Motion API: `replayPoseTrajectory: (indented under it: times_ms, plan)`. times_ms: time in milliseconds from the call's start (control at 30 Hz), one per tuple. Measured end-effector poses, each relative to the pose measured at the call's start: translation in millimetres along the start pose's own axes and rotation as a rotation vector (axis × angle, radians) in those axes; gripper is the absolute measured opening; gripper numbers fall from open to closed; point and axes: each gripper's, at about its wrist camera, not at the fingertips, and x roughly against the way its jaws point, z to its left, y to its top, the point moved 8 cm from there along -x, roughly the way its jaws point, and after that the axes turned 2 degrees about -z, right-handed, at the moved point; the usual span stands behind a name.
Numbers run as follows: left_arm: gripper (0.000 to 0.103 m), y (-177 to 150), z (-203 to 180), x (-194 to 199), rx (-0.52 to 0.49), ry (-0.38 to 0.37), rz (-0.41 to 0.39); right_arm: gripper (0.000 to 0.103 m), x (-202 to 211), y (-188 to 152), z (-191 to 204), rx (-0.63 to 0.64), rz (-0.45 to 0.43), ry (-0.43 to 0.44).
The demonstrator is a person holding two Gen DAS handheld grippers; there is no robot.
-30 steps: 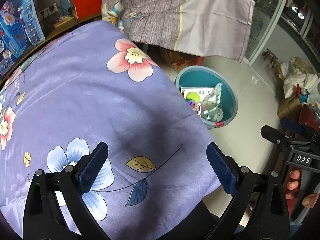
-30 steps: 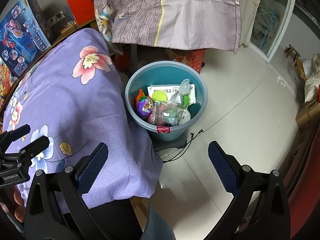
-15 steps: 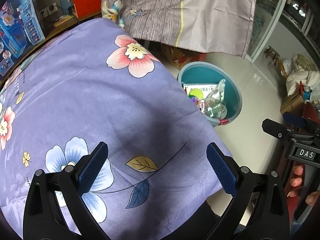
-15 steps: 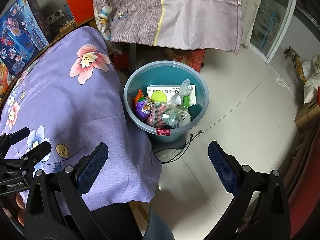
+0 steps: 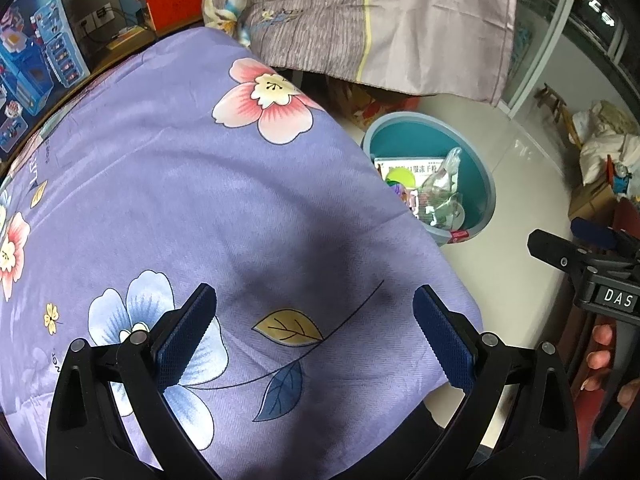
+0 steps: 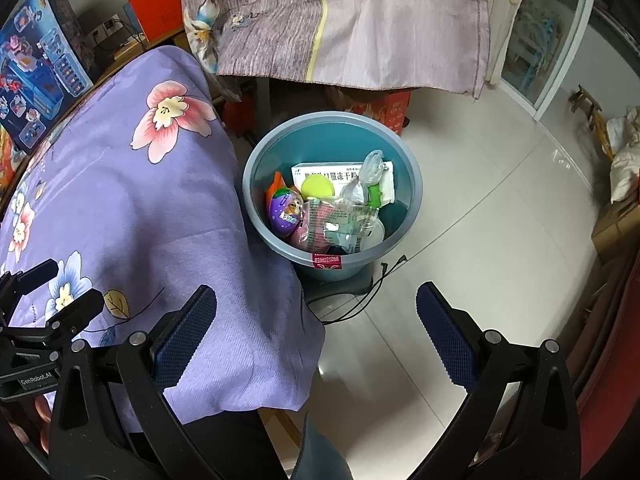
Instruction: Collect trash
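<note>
Both grippers hanging wide open, empty: left gripper (image 5: 314, 330) over floral tablecloth (image 5: 168, 184), right gripper (image 6: 316, 330) facing teal bin (image 6: 256, 204). Binned wrappers (image 6: 340, 220) looking light, crinkly; pinching loose edge likely best.

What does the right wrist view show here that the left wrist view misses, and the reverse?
Right wrist only: the purple egg toy, the black cable and the left gripper.

Left wrist only: the right gripper.

Both: teal bin holding a white box, and the floral cloth. Each view shows its own gripper open and empty.
</note>
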Motion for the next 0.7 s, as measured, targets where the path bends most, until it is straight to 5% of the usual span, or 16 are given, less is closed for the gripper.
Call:
replayPoseTrajectory:
  times_ms: [700]
  plan:
    - [0.099,2,4,-12,-0.004,0.023,0.017,0.096,-16,7,-1,0.005,0.024,-0.015]
